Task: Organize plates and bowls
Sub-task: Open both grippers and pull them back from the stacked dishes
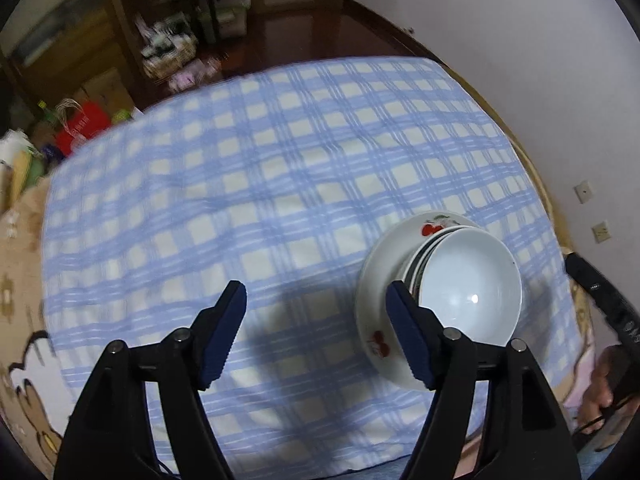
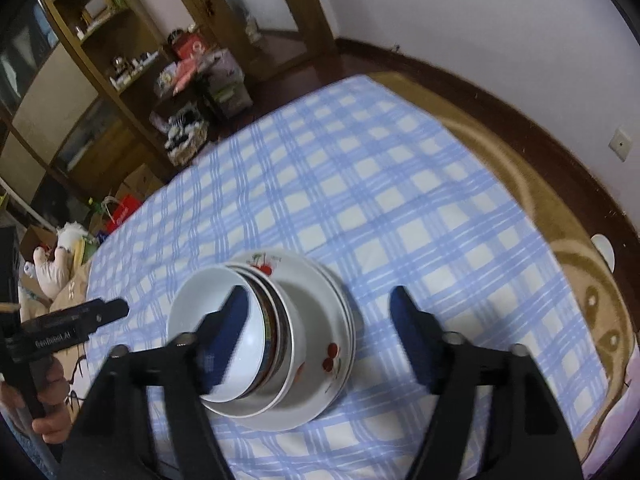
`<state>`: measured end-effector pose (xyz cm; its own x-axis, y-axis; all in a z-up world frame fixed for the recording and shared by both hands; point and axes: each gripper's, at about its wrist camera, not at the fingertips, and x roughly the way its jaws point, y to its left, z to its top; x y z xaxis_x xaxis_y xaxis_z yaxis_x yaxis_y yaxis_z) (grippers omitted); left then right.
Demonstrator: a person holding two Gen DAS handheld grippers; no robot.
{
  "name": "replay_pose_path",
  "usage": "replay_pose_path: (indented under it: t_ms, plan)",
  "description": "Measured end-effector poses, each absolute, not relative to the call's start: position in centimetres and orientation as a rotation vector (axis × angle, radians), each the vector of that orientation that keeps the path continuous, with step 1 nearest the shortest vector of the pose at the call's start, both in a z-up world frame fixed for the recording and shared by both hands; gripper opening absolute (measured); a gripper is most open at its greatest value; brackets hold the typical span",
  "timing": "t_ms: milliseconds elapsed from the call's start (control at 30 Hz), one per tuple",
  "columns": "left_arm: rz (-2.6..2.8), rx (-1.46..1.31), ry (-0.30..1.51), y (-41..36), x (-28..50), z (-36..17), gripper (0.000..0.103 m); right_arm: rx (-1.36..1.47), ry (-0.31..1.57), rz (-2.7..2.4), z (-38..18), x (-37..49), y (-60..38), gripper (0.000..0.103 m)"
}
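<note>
A stack of crockery stands on the checked cloth: a white plate with red cherries [image 1: 374, 320] [image 2: 316, 292] at the bottom, nested bowls in it, and a plain white bowl [image 1: 472, 280] [image 2: 192, 304] on top, tilted. My left gripper [image 1: 320, 336] hangs open above bare cloth, just left of the stack, with nothing between its blue pads. My right gripper [image 2: 320, 336] is open above the stack. Its left pad overlaps the top bowl in the picture but presses on nothing. One of the left tool's black fingers [image 2: 108, 312] shows at the left of the right wrist view, with a hand on its handle.
The blue-and-white checked cloth [image 1: 280, 180] [image 2: 400, 200] covers a surface over a brown patterned blanket [image 2: 580, 280]. Beyond its far edge are wooden shelves [image 2: 100, 80], boxes and bags on a dark floor. A white wall [image 1: 520, 60] runs along the right side.
</note>
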<state>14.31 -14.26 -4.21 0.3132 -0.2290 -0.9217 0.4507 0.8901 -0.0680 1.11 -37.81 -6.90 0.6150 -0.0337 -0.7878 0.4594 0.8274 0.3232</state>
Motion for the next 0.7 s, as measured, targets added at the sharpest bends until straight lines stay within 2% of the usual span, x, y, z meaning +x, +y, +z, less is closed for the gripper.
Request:
replay_pose_path:
  t_ms: [67,167,400,700]
  plan:
    - [-0.431,0.216,1.138,-13.7,13.6,-3.0,0.078,0.545,0.847,-0.31,-6.3,0.4,-37.9,0.096]
    - [-0.414,0.194,1.088,-12.5,12.4,-1.5,0.083,0.541,0.809,-0.313,-5.2,-1.0,-37.5,0.103]
    - [-0.348,0.131,0.948,-9.2,8.7,1.8,0.086,0.522,0.717,-0.323,-2.4,-4.5,-36.0,0.103]
    - [-0.36,0.126,0.823,-5.7,3.4,3.1,0.086,0.454,0.586,-0.333,0.1,-9.0,-33.0,0.103]
